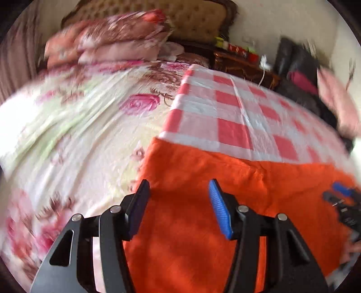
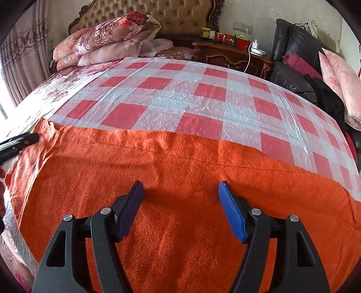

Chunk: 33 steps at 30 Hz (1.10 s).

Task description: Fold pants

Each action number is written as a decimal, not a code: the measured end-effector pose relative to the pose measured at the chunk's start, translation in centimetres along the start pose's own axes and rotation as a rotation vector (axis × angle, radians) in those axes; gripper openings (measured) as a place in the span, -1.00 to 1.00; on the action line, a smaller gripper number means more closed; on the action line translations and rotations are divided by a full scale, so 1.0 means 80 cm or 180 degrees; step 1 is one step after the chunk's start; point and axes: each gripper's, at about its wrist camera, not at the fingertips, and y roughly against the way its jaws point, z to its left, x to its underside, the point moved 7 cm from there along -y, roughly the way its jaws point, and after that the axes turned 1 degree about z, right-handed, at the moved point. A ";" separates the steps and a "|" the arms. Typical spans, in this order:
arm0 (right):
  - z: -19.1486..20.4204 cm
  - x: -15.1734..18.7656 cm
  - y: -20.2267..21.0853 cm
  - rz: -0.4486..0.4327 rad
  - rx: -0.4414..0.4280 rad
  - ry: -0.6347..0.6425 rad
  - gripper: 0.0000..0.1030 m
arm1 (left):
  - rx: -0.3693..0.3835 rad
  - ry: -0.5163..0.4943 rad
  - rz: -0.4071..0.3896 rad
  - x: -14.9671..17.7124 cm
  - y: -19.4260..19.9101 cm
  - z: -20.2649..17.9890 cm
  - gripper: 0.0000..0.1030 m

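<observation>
Orange pants (image 2: 180, 184) lie spread flat on a red-and-white checked plastic sheet (image 2: 171, 97) on the bed; they also show in the left wrist view (image 1: 203, 202). My left gripper (image 1: 179, 187) is open and empty, just above the pants near their left edge. My right gripper (image 2: 181, 188) is open and empty, just above the middle of the pants. The right gripper shows at the right edge of the left wrist view (image 1: 343, 200). The left gripper shows at the left edge of the right wrist view (image 2: 20, 142). The left wrist view is blurred.
A floral bedsheet (image 1: 79, 135) lies left of the checked sheet. Folded quilts (image 2: 108, 40) are stacked by the padded headboard (image 2: 158, 15). A wooden nightstand (image 2: 230, 54) with small items and a black leather sofa (image 2: 300, 49) with pink cushions stand at the right.
</observation>
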 end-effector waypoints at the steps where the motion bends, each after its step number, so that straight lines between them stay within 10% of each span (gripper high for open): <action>1: 0.000 0.000 0.000 -0.0002 -0.0011 -0.0006 0.34 | 0.0176 0.0196 -0.0008 0.004 0.008 0.017 0.06; 6: 0.000 0.001 0.000 -0.0027 -0.0009 -0.0008 0.34 | 0.0688 0.0884 -0.0036 0.038 0.049 0.084 0.03; 12: 0.000 0.001 0.000 -0.0029 0.0006 -0.0002 0.36 | 0.0711 0.0564 0.0241 0.071 0.043 0.074 0.00; 18: -0.003 -0.001 -0.001 -0.0020 0.0122 -0.0006 0.51 | 0.0412 0.0132 0.0220 0.067 0.043 0.065 -0.66; 33: 0.057 -0.011 -0.002 -0.0086 0.0227 0.0226 0.51 | 0.0699 0.0612 0.0121 0.074 0.056 0.131 -0.86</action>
